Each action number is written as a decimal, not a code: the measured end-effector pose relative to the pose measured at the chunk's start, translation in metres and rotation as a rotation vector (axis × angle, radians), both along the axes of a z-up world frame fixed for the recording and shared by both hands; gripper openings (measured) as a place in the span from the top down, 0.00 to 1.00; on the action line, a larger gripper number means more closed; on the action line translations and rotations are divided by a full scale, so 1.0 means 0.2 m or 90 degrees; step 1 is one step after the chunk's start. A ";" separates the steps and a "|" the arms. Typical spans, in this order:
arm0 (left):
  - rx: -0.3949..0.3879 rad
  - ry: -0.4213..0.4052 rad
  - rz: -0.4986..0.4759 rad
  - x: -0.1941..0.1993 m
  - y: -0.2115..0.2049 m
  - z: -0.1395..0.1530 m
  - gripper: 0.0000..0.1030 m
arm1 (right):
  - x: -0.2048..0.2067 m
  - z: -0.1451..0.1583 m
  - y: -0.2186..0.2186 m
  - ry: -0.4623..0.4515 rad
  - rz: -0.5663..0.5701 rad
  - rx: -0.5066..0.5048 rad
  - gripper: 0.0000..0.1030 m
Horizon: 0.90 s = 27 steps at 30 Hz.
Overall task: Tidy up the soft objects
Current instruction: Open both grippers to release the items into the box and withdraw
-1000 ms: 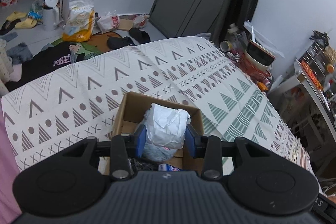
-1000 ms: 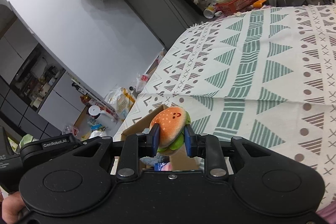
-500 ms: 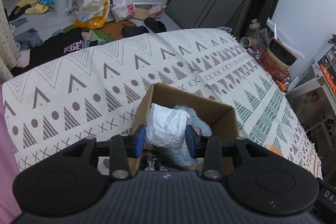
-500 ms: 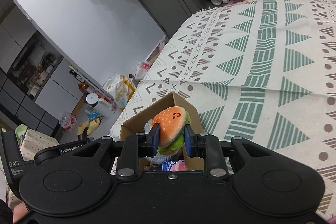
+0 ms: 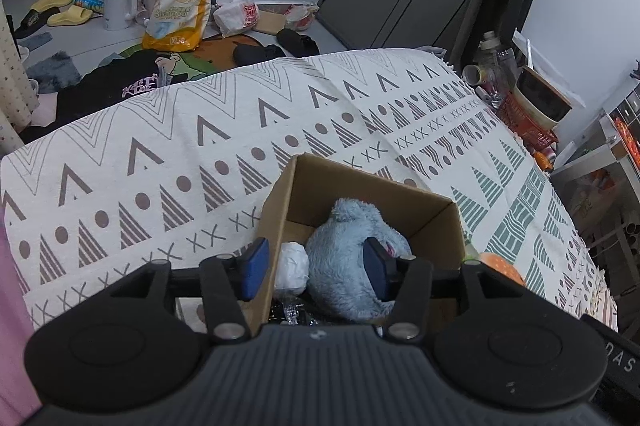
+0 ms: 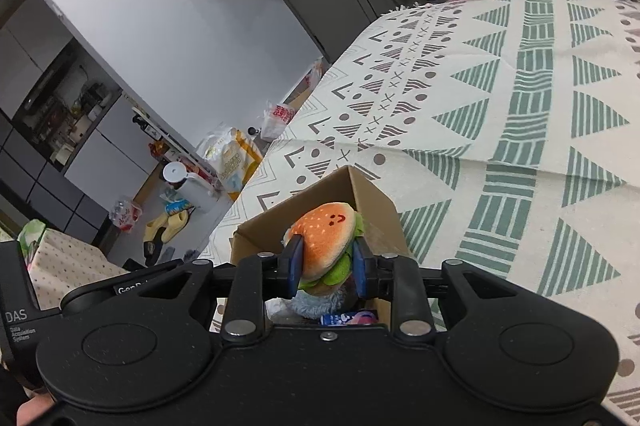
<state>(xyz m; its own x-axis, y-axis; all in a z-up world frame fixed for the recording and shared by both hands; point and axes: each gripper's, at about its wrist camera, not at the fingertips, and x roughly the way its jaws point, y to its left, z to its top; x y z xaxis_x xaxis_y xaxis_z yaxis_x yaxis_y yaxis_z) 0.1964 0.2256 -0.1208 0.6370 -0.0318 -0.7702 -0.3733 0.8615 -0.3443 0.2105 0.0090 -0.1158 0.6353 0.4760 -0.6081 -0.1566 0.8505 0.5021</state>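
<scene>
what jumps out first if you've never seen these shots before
The burger plush with its little smiley face, pinched in the right gripper just above the cardboard box. Next, the fluffy blue plush filling that box, between the fingers of the open left gripper, on the patterned cloth.

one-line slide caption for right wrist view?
Right gripper holds a burger plush above the cardboard box.
</scene>
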 end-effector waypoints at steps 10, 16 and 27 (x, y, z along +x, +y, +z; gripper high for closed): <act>0.038 -0.004 0.015 -0.02 -0.01 0.02 0.46 | -0.02 0.04 -0.01 -0.014 -0.002 -0.011 0.66; 0.066 0.002 0.010 -0.03 -0.07 0.05 0.44 | -0.08 0.07 -0.11 -0.009 -0.018 0.000 0.63; 0.079 0.013 -0.024 -0.12 -0.24 0.24 0.14 | -0.19 0.18 -0.31 -0.012 -0.038 0.009 0.43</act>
